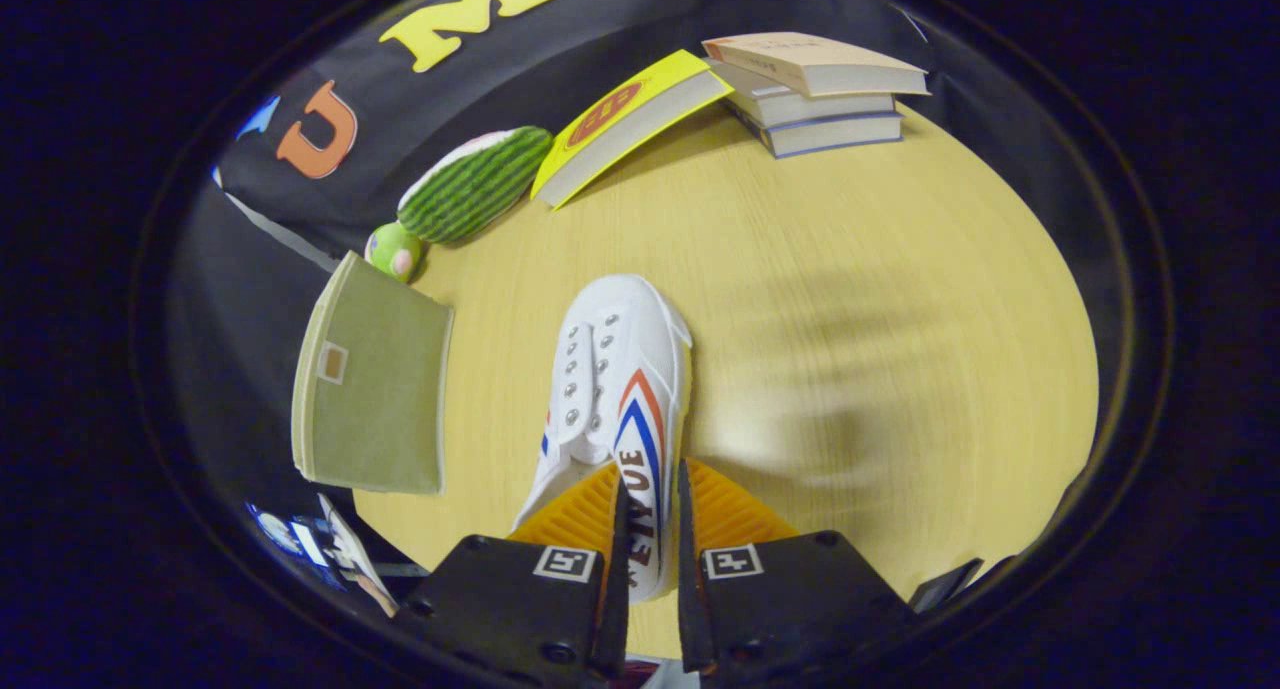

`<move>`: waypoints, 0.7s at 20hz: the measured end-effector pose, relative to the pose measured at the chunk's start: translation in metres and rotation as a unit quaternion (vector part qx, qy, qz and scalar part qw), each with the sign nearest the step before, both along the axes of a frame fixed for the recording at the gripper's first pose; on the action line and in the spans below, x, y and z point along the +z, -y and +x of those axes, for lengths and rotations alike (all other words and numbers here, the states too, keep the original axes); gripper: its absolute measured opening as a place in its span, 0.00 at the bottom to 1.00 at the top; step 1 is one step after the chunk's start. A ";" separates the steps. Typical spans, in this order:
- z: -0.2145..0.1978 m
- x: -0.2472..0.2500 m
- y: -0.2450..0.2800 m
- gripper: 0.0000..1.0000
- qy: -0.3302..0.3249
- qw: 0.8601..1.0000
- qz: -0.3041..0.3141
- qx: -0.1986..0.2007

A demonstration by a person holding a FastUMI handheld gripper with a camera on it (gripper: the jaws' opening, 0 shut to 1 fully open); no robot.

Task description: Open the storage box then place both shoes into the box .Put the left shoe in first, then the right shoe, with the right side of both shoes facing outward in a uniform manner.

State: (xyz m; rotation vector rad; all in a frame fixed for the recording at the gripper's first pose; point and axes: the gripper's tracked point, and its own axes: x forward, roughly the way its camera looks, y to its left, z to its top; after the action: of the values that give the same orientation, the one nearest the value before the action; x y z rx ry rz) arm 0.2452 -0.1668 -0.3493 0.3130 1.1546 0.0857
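1. Gripper view: tongs [650, 529] clamped narrow on the shoe [620, 389], both fingers [575, 514] pressing the sidewall near the heel end, striped side between them.
2. Shoe's long axis running straight ahead from the tongs, toe pointing away toward the books, heel tucked back between the fingers. Appears lifted or just resting on the worktop [850, 269]; cannot tell which, given the blur to the right.
3. Box [372, 389] lying to the left of the shoe, just beside it with a narrow strip of worktop between. Green fabric face with a small label patch turned up; whether the lid is open cannot be told from here.
4. Key relation for the coming move: box sits sideways-left of the held shoe, so likely a short leftward carry plus a turn, keeping the striped side outward.
5. Open room: broad bare worktop to the right and ahead of the toe. Tighter on the left, where the box edge and worktop edge meet the dark wall.
6. Well beyond: plush toy [470, 184] past the box, yellow book [625, 119] leaning beside it, stacked books [815, 89] farther right. All well apart from the shoe.
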 end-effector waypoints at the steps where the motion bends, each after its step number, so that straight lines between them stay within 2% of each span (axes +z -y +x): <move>1: 0.002 0.007 -0.001 0.26 0.007 1.000 -0.002 0.001; 4: 0.003 0.031 -0.015 0.26 0.030 0.999 0.021 0.002; 8: 0.011 0.065 -0.040 0.26 0.060 0.995 0.073 -0.018; 14: 0.016 0.139 -0.075 0.26 0.141 0.986 0.075 -0.049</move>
State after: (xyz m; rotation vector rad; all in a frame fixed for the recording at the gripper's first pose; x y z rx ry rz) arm 0.2612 -0.0917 -0.2106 0.4749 0.8521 0.1275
